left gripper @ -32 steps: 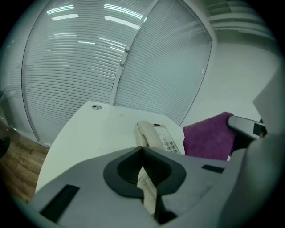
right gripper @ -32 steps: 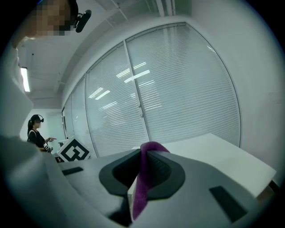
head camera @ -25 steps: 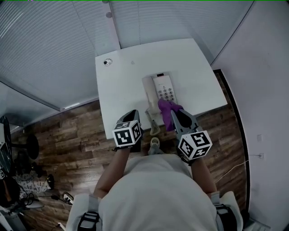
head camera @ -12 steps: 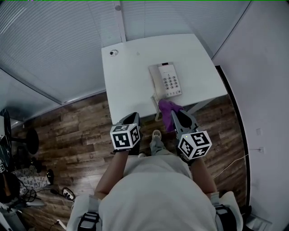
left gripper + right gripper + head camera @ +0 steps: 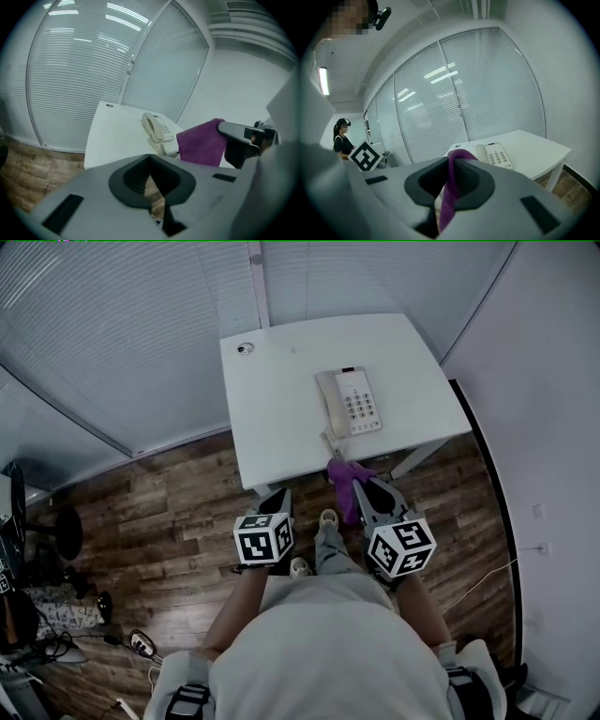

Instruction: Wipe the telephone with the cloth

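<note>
A white desk telephone (image 5: 349, 402) with its handset on the cradle sits on the white table (image 5: 272, 409), near the front edge; it also shows in the left gripper view (image 5: 158, 128) and the right gripper view (image 5: 497, 154). My right gripper (image 5: 361, 486) is shut on a purple cloth (image 5: 343, 483), which hangs between its jaws (image 5: 451, 187) over the floor, short of the table. From the left gripper view the cloth (image 5: 201, 143) appears at the right. My left gripper (image 5: 278, 500) is shut with nothing in it and hangs over the wooden floor.
A small round fitting (image 5: 246, 349) sits at the table's far left corner. Glass walls with blinds (image 5: 122, 324) run behind and to the left. A white wall (image 5: 553, 381) stands on the right. A stool (image 5: 64, 540) and cables lie at the far left on the wood floor (image 5: 159, 512).
Both grippers have drawn back from the table together. The cloth, which hung at the telephone's near edge, now hangs over the floor in front of the table.
</note>
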`<state>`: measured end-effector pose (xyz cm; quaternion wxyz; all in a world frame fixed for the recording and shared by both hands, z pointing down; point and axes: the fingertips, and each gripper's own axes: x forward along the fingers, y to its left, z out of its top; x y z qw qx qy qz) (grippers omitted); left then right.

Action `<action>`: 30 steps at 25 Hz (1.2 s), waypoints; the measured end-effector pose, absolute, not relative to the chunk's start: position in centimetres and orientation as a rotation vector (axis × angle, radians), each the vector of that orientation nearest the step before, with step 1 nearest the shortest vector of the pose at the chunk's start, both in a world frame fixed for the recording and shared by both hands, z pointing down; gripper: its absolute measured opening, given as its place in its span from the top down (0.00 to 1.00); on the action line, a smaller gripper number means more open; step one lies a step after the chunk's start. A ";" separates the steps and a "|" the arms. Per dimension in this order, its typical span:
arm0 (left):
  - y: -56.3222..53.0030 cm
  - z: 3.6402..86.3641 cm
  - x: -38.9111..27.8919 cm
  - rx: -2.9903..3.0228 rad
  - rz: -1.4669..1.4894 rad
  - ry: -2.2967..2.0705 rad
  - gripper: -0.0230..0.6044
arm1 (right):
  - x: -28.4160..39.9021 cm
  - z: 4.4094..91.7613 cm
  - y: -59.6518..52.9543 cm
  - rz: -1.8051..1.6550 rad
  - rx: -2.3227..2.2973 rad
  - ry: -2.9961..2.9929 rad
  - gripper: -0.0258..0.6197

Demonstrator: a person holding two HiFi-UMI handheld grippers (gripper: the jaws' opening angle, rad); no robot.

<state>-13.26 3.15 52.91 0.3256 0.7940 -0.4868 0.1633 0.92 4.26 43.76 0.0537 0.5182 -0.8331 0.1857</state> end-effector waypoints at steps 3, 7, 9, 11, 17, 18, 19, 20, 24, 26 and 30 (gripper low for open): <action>4.5 53.0 -13.8 2.066 0.409 -1.272 0.93 | 0.1 43.9 5.3 0.562 1.548 -2.536 0.89; 6.1 53.2 -14.1 2.057 0.400 -1.268 0.93 | -0.5 44.0 6.2 0.551 1.520 -2.546 0.89; 6.6 53.4 -14.3 2.055 0.401 -1.263 0.93 | -1.0 44.1 6.5 0.550 1.507 -2.553 0.89; 6.8 53.4 -14.3 2.054 0.400 -1.255 0.93 | -1.4 44.1 6.8 0.551 1.495 -2.563 0.89; 7.1 53.2 -13.9 2.082 0.411 -1.233 0.93 | -1.7 44.2 7.1 0.552 1.492 -2.576 0.89; 7.1 53.2 -13.8 2.085 0.414 -1.232 0.93 | -1.7 44.1 7.1 0.551 1.490 -2.577 0.89; 7.0 53.2 -13.8 2.088 0.416 -1.232 0.93 | -1.7 44.1 7.2 0.549 1.485 -2.580 0.89; 7.0 53.1 -13.8 2.089 0.417 -1.231 0.93 | -1.7 44.1 7.2 0.550 1.478 -2.582 0.89; 6.7 52.9 -13.7 2.091 0.409 -1.229 0.93 | -1.5 44.0 7.1 0.565 1.490 -2.578 0.89; 6.6 52.8 -13.8 2.094 0.407 -1.226 0.93 | -1.5 43.9 6.9 0.558 1.498 -2.574 0.89; 6.5 52.5 -13.6 2.097 0.406 -1.218 0.93 | -1.4 43.5 7.0 0.540 1.499 -2.577 0.89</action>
